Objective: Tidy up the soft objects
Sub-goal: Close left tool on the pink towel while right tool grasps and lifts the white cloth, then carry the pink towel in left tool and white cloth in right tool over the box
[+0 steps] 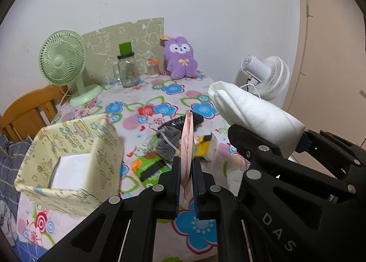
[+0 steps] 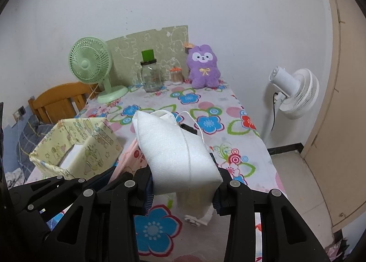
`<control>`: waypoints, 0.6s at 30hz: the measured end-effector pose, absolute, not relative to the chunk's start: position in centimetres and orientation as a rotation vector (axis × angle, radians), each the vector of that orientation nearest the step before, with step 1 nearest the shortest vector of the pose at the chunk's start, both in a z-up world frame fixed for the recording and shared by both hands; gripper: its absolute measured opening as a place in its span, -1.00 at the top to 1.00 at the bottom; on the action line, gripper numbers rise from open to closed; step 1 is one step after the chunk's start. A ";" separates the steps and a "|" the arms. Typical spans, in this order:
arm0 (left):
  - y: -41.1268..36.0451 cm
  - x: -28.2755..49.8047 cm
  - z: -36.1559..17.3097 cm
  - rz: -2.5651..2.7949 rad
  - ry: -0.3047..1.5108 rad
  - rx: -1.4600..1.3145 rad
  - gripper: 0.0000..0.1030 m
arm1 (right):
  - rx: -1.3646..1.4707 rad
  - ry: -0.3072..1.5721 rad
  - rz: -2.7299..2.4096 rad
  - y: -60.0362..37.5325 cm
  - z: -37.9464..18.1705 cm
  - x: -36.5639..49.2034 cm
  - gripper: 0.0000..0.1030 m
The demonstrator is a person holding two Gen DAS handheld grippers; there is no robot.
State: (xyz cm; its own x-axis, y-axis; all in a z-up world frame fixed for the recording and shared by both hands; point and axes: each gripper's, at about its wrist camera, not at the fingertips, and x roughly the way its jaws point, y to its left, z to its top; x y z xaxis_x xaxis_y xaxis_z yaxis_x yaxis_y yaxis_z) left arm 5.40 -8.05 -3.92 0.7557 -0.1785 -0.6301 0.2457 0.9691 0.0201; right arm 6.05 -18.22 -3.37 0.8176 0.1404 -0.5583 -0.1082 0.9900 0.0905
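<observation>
A thin, flat pink packet (image 1: 188,145) is pinched edge-on in the left tool (image 1: 187,181), whose pads are pressed tight against its lower part, while a bulky white foam-like soft pack bound with thin string (image 2: 176,154) is clamped in the right tool (image 2: 183,189), spread partly to the pack's width. Both are held above the bench covered in a floral cloth (image 1: 160,92), to the right of an open pale-yellow printed fabric box (image 1: 68,161) in which a white block (image 1: 71,170) already lies. Judged from this, the packet could slide out, since only its lower edge is gripped and it stands tall and floppy; the white pack could tilt or be dragged if its loose string loop (image 2: 194,124) snags on something. The two tools are close together, so a bump between them on the way to the box seems possible. A grey and black cloth (image 1: 169,143) and green and yellow packages lie on the bench behind the packet, partly hidden, and cannot be identified. The print on the packet cannot be read.
</observation>
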 end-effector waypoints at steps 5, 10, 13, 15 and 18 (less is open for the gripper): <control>-6.9 5.7 -2.8 -0.224 0.663 0.098 0.88 | 0.047 0.589 0.144 -17.1 -2.1 6.3 0.16; -5.6 6.1 -1.9 -0.214 0.656 0.088 0.88 | 0.032 0.587 0.162 -15.7 -1.0 6.8 0.16; -4.8 6.5 -1.5 -0.201 0.655 0.085 0.88 | 0.026 0.586 0.170 -14.9 -0.6 7.2 0.16; -4.3 6.6 -1.2 -0.190 0.647 0.086 0.88 | 0.035 0.594 0.187 -14.4 -0.4 7.6 0.16; -3.5 7.0 -0.9 -0.178 0.641 0.089 0.88 | 0.035 0.593 0.204 -13.5 -0.2 8.0 0.16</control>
